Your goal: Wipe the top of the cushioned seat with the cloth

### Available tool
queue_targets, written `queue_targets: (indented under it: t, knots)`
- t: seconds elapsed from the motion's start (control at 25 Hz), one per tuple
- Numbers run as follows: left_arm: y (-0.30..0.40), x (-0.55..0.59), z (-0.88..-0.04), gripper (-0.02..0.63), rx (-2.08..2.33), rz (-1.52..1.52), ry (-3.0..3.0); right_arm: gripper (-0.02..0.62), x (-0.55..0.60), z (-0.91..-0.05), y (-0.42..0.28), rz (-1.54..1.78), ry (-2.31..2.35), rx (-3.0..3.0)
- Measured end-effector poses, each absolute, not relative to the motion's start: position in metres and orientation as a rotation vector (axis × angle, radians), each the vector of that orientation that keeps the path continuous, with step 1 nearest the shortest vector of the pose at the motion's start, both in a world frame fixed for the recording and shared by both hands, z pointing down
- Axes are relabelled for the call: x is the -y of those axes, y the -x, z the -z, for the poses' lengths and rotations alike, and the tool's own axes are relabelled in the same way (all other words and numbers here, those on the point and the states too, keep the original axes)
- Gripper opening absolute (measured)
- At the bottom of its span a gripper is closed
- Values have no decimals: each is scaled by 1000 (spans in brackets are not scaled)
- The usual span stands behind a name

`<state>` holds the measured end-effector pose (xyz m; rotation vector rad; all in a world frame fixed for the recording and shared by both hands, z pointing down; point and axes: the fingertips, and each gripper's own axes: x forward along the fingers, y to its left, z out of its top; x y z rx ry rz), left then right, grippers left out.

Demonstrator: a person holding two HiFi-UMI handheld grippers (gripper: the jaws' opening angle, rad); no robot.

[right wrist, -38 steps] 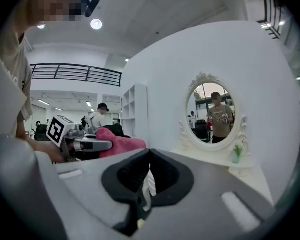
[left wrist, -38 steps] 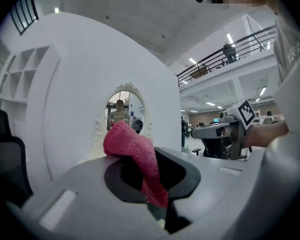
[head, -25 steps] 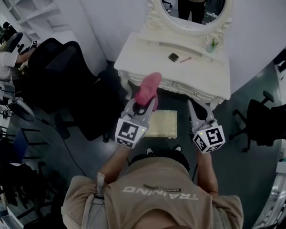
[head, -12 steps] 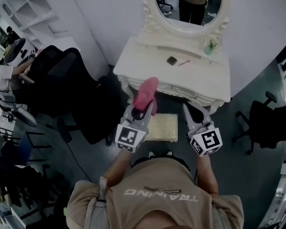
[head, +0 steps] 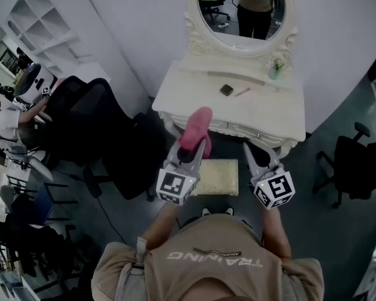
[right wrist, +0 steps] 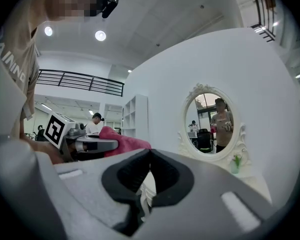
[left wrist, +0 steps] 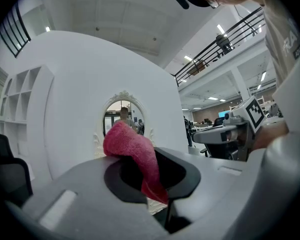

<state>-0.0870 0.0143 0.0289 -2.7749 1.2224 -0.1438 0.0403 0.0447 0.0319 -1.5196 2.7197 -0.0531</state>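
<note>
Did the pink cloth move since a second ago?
No. The pink cloth, shut in the left gripper, sits against the white dressing table's front edge just as before; only the camera shifted.

White dressing table (head: 263,111) bearing a small dark box (head: 226,90), a pink stick (head: 242,92) and a green sprig in a glass (head: 275,69).

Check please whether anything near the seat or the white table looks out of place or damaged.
Nothing stands out. The cushioned seat sits straight before the white table, the left tool is shut on the pink cloth, and the right tool is shut and empty.
</note>
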Motion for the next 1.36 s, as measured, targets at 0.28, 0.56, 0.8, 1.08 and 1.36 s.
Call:
queue_targets:
  t: [0.28, 0.56, 0.8, 1.08, 1.36]
  knots:
    - [75, -22, -22, 41, -1214, 115, 2759, 5, -47, -29, -47, 60, 1472, -2726]
    - [84, -36, -28, 41, -1236, 136, 2774, 5, -53, -31, -36, 60, 1456, -2755]
    - [92, -42, -37, 41, -1238, 146, 2796, 5, -56, -34, -30, 61, 1452, -2750]
    - [96, -43, -29, 41, -1215, 124, 2800, 5, -54, -35, -22, 62, 1434, -2766]
    - [100, -35, -23, 41, -1199, 99, 2798, 5, -45, -33, -14, 44, 1424, -2789]
